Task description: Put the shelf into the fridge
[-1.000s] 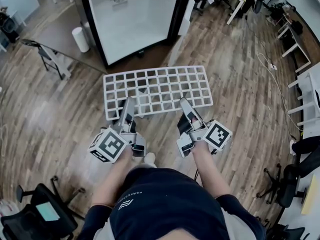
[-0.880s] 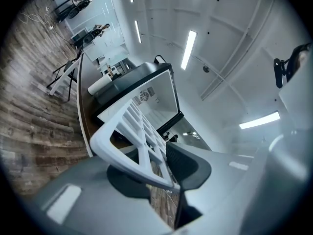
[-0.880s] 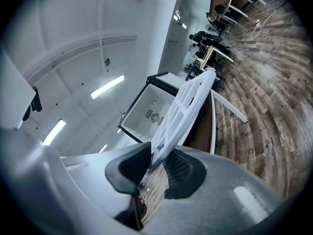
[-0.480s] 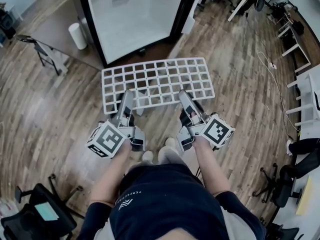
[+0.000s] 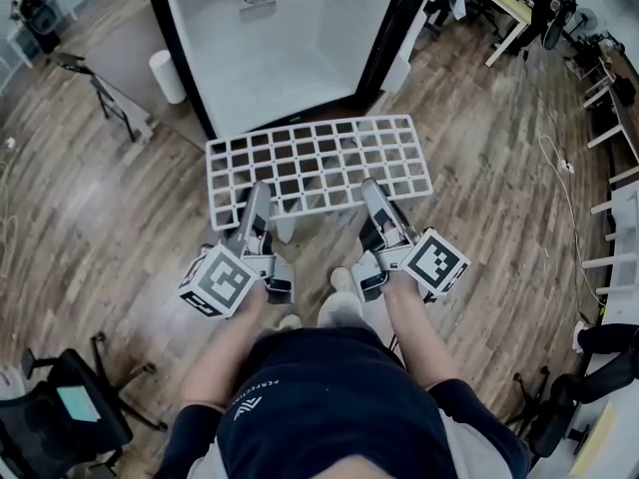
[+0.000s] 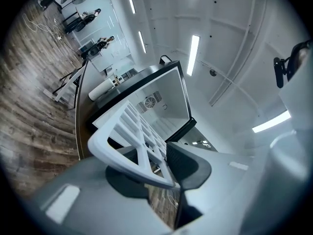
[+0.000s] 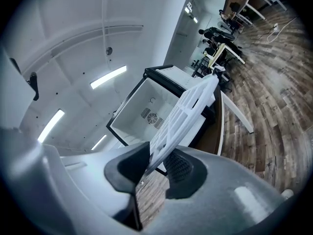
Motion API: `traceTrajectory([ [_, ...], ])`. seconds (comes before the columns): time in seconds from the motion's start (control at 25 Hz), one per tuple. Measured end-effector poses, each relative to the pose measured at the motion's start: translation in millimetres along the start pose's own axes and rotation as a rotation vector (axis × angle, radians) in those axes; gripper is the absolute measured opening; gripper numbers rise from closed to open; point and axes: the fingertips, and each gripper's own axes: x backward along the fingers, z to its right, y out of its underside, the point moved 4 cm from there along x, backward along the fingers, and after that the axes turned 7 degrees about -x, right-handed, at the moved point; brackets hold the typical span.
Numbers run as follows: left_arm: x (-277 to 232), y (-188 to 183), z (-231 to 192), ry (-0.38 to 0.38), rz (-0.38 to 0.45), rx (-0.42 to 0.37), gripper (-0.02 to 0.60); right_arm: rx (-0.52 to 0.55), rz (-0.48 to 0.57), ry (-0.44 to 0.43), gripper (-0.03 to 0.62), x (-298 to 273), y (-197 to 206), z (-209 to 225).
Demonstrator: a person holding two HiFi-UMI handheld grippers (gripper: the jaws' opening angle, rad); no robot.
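Note:
A white grid shelf point(image 5: 319, 163) hangs level over the wood floor, its far edge near the mouth of the open fridge point(image 5: 280, 48). The fridge has a black frame, a white inside and a round vent on its back wall. My left gripper point(image 5: 256, 190) is shut on the shelf's near rim at the left. My right gripper point(image 5: 371, 188) holds the near rim at the right, its jaws closing on the rim between them. In the left gripper view the shelf point(image 6: 132, 131) runs from the gripper point(image 6: 161, 165) toward the fridge point(image 6: 164, 99). The right gripper view shows the shelf point(image 7: 183, 109) edge-on in the gripper point(image 7: 156, 168).
A white cylinder point(image 5: 168, 76) stands left of the fridge beside a folding stand point(image 5: 105, 98). The fridge door point(image 5: 399, 63) is swung open at the right. An office chair point(image 5: 70, 417) sits at the lower left. Desks and chairs point(image 5: 559, 18) fill the far right.
Both grippers and the shelf have moved forward toward the fridge. The fridge's opening now shows more fully, just beyond the shelf's far edge.

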Motion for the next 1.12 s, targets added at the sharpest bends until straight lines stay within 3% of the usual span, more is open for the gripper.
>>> traceTrajectory([
  [0.36,-45.6,-12.9,18.7,-0.095,0.055,-0.070,0.123,0.046,-0.127,-0.067,0.097,-43.4,-55.8,7.6],
  [0.72,-76.6,-37.4,20.1,-0.143,0.146,-0.048,0.123,0.035,-0.226,-0.151,0.098,-97.4,-81.8,2.3],
  [0.92,-91.8,-51.5,17.1,-0.182,0.154,-0.069,0.123,0.028,-0.245,-0.172,0.098,-121.9,-92.2,1.0],
  [1.12,-102.9,-56.1,13.0,-0.188,0.186,-0.033,0.123,0.028,-0.278,-0.184,0.097,-139.6,-98.1,0.8],
])
